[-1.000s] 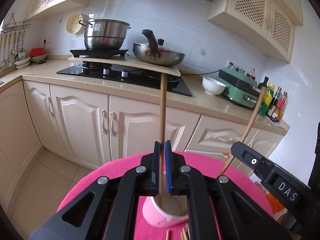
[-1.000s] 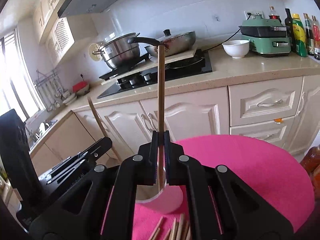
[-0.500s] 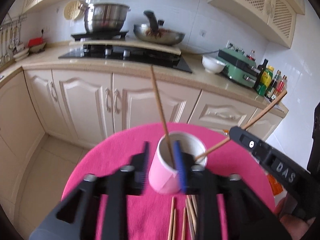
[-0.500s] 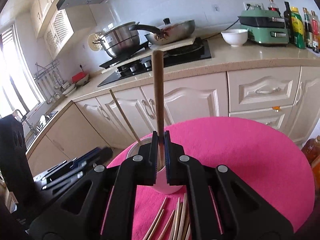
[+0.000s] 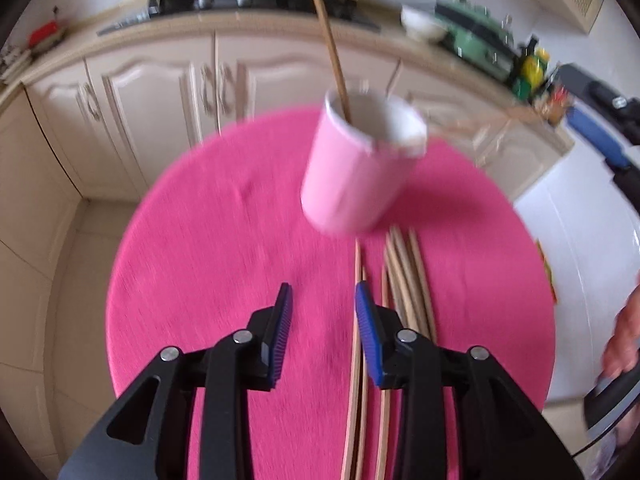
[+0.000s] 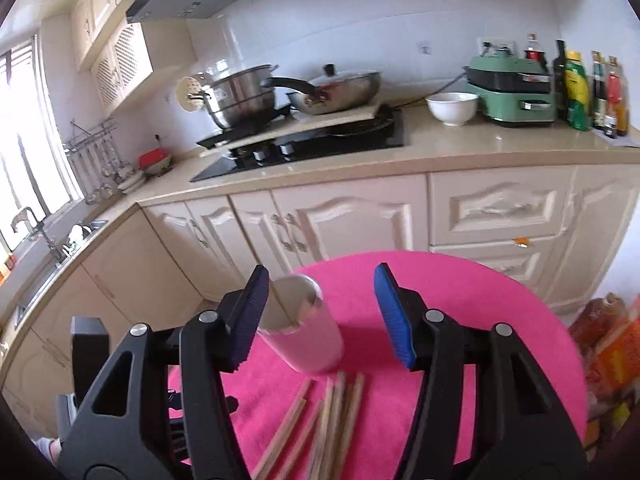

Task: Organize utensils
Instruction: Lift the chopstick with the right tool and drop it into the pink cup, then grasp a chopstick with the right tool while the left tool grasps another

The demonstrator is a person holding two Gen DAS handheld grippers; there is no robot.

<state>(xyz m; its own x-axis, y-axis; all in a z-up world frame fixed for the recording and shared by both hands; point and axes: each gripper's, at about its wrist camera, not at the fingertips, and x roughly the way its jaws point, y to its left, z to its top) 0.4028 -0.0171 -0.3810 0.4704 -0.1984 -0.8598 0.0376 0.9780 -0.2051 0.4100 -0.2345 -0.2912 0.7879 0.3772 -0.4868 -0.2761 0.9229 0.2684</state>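
A pink cup (image 5: 356, 172) stands on the round pink table (image 5: 224, 240). One wooden chopstick (image 5: 328, 36) leans out of it; a second shows as a blur at its right rim. Several loose chopsticks (image 5: 404, 280) lie on the cloth near the cup. My left gripper (image 5: 323, 300) is open and empty, low over the table, its right finger beside the loose chopsticks. My right gripper (image 6: 320, 280) is open and empty above the cup (image 6: 304, 324), with loose chopsticks (image 6: 328, 412) lying below it. The right gripper also shows in the left wrist view (image 5: 600, 132) at the right edge.
Cream cabinets (image 6: 344, 216) and a beige counter (image 6: 480, 148) stand behind the table, with a stove (image 6: 304, 144), pot (image 6: 240, 96), pan (image 6: 340, 88), white bowl (image 6: 452, 108), green appliance (image 6: 512, 92) and bottles (image 6: 592, 92). A sink (image 6: 48, 256) is at the left.
Both grippers opened and let go of their chopsticks, which now stand in the cup. The left gripper pulled back and dropped low over the loose chopsticks. The right gripper drew back and up.
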